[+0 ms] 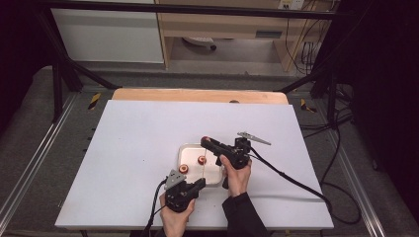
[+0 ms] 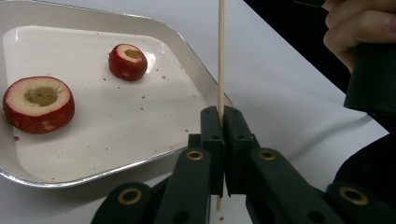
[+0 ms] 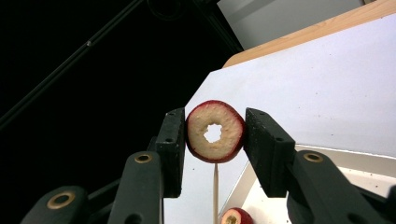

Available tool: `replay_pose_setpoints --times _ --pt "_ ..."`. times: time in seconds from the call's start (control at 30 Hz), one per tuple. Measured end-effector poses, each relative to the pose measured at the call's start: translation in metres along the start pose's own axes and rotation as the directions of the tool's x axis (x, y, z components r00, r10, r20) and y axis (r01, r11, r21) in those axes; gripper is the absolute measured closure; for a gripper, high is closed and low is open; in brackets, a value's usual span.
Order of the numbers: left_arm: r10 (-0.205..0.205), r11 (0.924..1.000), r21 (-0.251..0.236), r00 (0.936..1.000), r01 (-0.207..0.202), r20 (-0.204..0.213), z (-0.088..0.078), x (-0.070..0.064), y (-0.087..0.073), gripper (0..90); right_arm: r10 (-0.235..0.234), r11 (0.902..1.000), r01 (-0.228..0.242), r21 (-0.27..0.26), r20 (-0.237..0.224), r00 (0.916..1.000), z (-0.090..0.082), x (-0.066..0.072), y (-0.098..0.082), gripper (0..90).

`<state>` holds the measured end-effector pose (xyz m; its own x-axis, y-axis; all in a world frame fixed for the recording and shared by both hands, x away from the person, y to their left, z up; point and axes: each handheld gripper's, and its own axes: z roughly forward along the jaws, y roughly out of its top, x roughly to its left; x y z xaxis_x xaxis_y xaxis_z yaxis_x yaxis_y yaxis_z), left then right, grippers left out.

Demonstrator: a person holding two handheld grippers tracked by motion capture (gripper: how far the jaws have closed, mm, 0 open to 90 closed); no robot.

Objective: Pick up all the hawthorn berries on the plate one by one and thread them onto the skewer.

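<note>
skewer [image 2: 221, 56], a thin wooden stick, is pinched upright in the left gripper [image 2: 219, 122] beside the white tray [image 2: 182, 42]. right gripper [image 3: 215, 135] clamps a cored red fruit ring [image 3: 215, 131] above its tip. two more rings [image 2: 38, 103] lie in the tray. no readable writing.

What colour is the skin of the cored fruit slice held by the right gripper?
Dark red, around pale cream flesh on the cored fruit slice; the right gripper view shows it best.

Even overhead light falls on the white worktop [image 1: 148, 143], bright and nearly shadowless, while the room at nine and three o'clock sinks into black. The high view is soft and low in detail. In the left gripper view the tray [image 2: 187, 51] shows mild glare on its rim; nearest parts blur slightly.
</note>
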<state>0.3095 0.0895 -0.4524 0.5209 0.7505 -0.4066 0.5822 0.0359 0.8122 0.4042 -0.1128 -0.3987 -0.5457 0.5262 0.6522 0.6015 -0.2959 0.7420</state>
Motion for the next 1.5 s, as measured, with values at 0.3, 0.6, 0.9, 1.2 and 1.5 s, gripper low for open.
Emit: replay_pose_setpoints --times 0.3,0.6,0.9,1.2,1.5 --pt "-0.044 0.999 -0.008 0.999 0.044 0.003 0.002 -0.002 0.001 88.2 -0.007 1.0 0.007 0.0 0.0 1.0 0.002 0.0 -0.006 60.1" --pt "-0.096 0.9946 -0.037 0.995 0.097 0.028 0.003 -0.004 0.001 88.3 -0.03 0.9996 0.03 -0.002 -0.004 0.9995 0.0 0.002 -0.008 60.3" --pt "-0.089 0.9948 -0.051 0.996 0.089 0.008 0.002 0.001 0.01 88.3 -0.03 0.9981 0.031 0.054 -0.016 0.9994 0.0 0.003 -0.018 60.4" --pt "-0.055 0.9967 -0.06 0.9984 0.054 -0.015 0.0 0.007 0.023 88.3 -0.049 0.9918 0.051 0.117 -0.027 0.9985 0.0 0.006 -0.033 60.4" --pt "-0.022 0.9993 -0.032 0.9995 0.022 -0.02 0.003 0.01 0.026 88.4 -0.075 0.984 0.075 0.161 -0.007 0.9971 -0.002 0.007 -0.041 60.4"
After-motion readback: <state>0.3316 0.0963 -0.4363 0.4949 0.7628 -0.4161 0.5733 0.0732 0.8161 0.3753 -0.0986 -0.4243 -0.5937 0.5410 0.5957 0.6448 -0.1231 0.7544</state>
